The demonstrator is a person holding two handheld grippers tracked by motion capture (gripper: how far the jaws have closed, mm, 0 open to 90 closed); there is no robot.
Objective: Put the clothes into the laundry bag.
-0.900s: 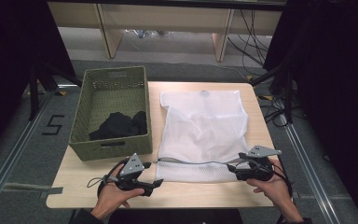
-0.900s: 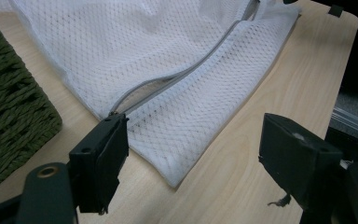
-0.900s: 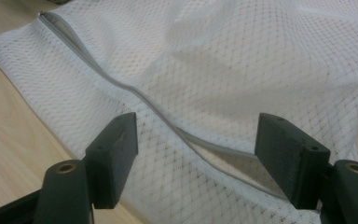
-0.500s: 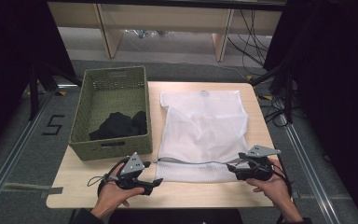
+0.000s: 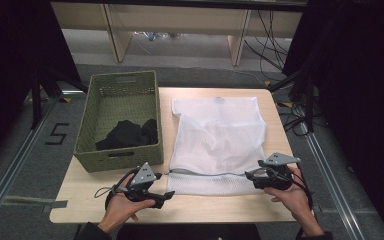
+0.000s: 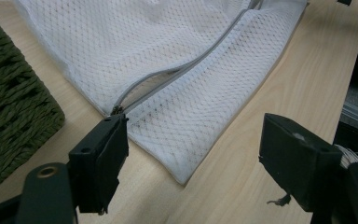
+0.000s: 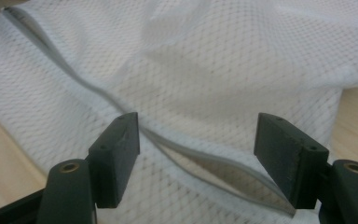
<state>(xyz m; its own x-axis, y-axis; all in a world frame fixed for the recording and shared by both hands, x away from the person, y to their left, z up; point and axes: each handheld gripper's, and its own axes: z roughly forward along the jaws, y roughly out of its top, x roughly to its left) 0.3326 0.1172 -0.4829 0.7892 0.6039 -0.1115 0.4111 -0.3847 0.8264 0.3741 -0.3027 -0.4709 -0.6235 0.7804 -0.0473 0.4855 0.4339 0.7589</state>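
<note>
A white mesh laundry bag (image 5: 220, 135) lies flat on the wooden table (image 5: 215, 209), its grey zipper (image 5: 205, 173) running along the near edge. My left gripper (image 5: 164, 192) sits at the bag's near-left corner with its jaws open. In the left gripper view the left gripper (image 6: 196, 135) straddles that corner without pressing it, and the zipper pull (image 6: 117, 110) lies just past the left jaw. My right gripper (image 5: 250, 176) is at the near-right corner. Seen in the right gripper view, the right gripper (image 7: 196, 126) stands open over the zipper (image 7: 74, 79), which gapes slightly.
A green woven basket (image 5: 120, 160) stands left of the bag and holds black clothing (image 5: 130, 134). Its wall (image 6: 14, 107) is close to my left gripper. Bare wood runs along the table's front edge and right of the bag. Shelving legs and cables lie beyond the far edge.
</note>
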